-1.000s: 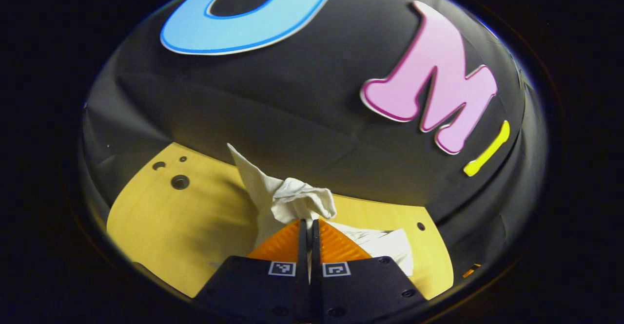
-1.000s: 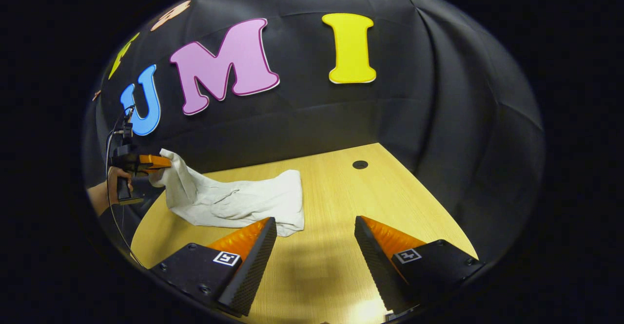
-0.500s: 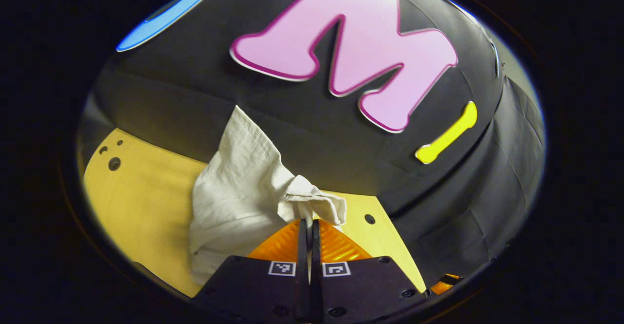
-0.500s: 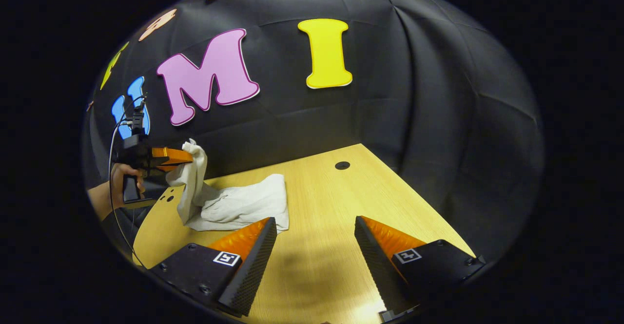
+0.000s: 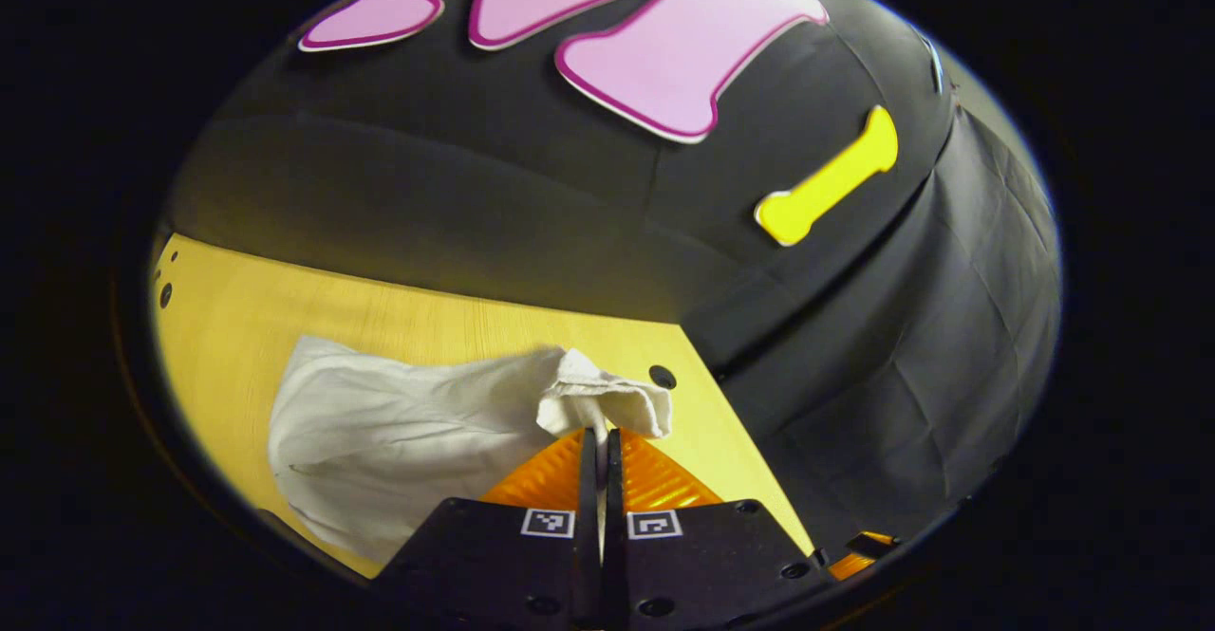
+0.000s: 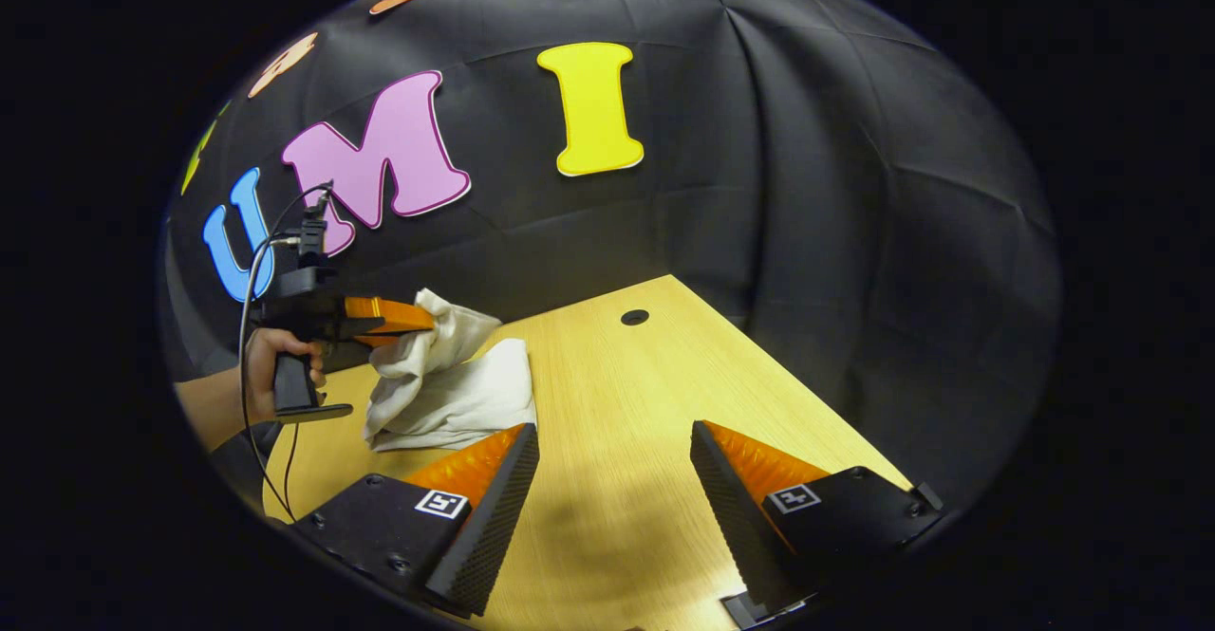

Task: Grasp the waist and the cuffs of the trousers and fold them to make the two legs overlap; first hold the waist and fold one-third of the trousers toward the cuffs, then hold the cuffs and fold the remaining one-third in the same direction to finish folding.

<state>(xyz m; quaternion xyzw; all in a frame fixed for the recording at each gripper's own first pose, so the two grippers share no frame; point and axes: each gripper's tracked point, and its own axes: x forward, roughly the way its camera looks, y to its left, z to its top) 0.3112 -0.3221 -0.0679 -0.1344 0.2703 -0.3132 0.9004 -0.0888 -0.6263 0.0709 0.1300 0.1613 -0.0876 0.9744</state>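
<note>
The white trousers (image 5: 399,432) lie bunched on the wooden table (image 5: 380,313). My left gripper (image 5: 600,434) is shut on a gathered end of the cloth, which bulges just past its tips. In the right gripper view that same gripper (image 6: 432,316), held by a hand (image 6: 271,365), lifts one end of the trousers (image 6: 456,394) over the part resting on the table (image 6: 626,441). My right gripper (image 6: 615,441) is open above bare tabletop, to the right of the trousers, with nothing between its fingers.
Black cloth walls close the table at the back and right. A round hole (image 6: 634,317) sits near the table's far corner, also seen as a hole (image 5: 662,377) past the held cloth. A cable (image 6: 254,270) loops from the left gripper.
My left gripper has carried the held end of the trousers rightward over the rest, so the cloth is folded shorter. The right gripper has stayed open and nearly still.
</note>
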